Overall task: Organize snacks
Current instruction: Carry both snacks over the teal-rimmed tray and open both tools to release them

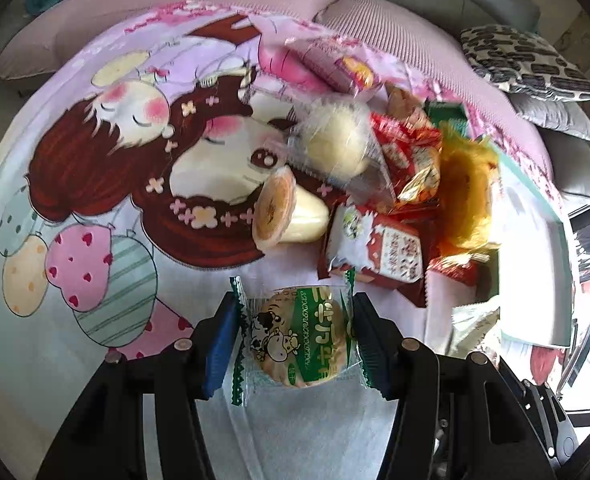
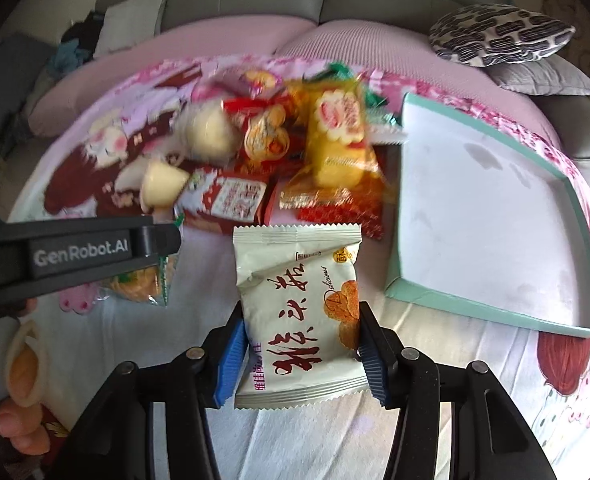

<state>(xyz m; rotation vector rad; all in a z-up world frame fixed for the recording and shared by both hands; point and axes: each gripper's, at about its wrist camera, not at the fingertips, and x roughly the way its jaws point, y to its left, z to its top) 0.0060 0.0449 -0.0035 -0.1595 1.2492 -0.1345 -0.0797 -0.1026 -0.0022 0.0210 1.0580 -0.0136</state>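
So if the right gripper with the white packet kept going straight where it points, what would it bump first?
Probably the bare cloth just ahead, since the right gripper points steeply down holding the white packet. The snack pile lies further on, though depth is unclear.

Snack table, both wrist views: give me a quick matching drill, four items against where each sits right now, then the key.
Items:
1. green cow-print biscuit packet
2. white packet with red lettering
3. teal tray
4. yellow packet

Places:
A. on the snack pile
B. pinched in the left claw
C. lying right of the pile, nothing in it
D. pinched in the right claw

Pairs: 1-B, 2-D, 3-C, 4-A
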